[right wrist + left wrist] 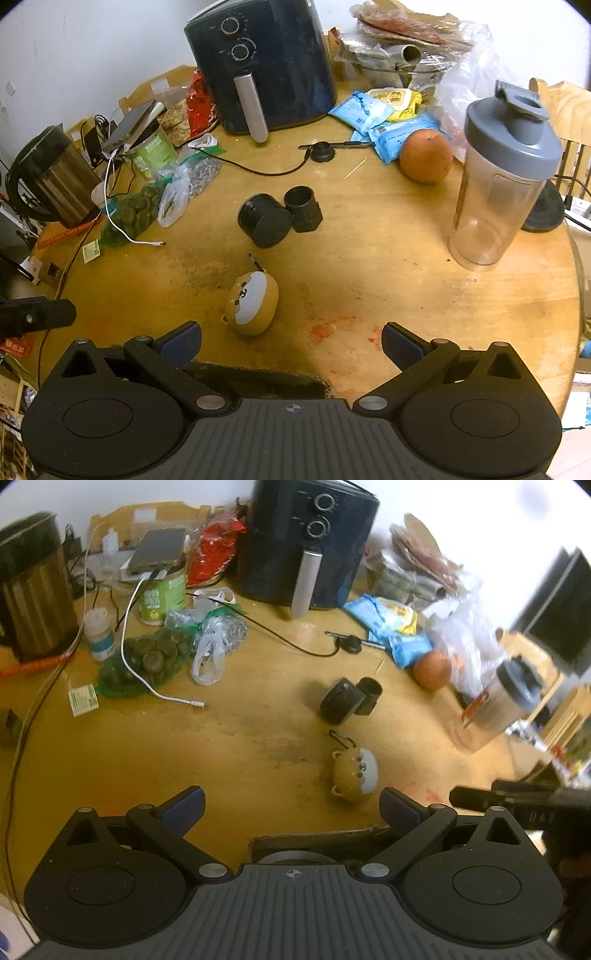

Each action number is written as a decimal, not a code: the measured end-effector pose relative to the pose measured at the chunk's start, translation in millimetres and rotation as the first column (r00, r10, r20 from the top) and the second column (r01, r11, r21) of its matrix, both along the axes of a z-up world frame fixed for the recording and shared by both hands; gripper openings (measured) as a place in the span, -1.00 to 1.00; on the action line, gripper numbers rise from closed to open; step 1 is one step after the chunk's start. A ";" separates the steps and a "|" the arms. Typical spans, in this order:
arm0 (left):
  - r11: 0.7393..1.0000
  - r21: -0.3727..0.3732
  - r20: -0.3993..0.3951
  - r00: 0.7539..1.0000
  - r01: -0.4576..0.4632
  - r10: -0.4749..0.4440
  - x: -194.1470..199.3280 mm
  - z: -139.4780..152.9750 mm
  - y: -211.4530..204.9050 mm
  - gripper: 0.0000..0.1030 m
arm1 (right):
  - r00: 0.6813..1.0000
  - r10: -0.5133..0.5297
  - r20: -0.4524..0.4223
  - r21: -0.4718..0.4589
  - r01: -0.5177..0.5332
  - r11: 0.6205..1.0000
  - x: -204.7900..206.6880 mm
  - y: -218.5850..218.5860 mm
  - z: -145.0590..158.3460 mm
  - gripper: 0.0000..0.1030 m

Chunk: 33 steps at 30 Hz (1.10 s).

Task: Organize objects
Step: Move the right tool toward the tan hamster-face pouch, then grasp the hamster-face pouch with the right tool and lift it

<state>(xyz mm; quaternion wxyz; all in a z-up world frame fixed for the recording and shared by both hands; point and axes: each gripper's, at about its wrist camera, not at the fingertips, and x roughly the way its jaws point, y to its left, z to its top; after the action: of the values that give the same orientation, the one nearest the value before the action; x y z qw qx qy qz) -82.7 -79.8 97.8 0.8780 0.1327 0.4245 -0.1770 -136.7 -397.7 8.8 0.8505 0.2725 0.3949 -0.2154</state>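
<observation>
Dog-faced pouch (252, 302) lies before 2 black cylinders (279, 216); grippers wide.

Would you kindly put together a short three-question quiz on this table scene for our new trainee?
1. True or false: the shaker stands upright with its lid on.
2. Which lies nearest the right claw? A) orange B) dog pouch C) kettle
3. Fill in: both claws, left included, are ____.

Key: 1 true; 2 B; 3 open
</observation>
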 end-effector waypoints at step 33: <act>0.999 -0.007 -0.092 0.995 -0.046 0.045 6.7 -5.3 44.5 0.99 | 0.975 0.174 -0.141 0.022 -0.173 0.985 117.8 9.5 -56.7 0.65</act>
<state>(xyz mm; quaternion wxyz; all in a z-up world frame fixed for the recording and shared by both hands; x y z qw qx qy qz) -76.0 -35.3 92.5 0.8619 0.1109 0.4665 -0.1649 -19.0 -388.2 -48.0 0.8344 0.2250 0.4779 -0.1573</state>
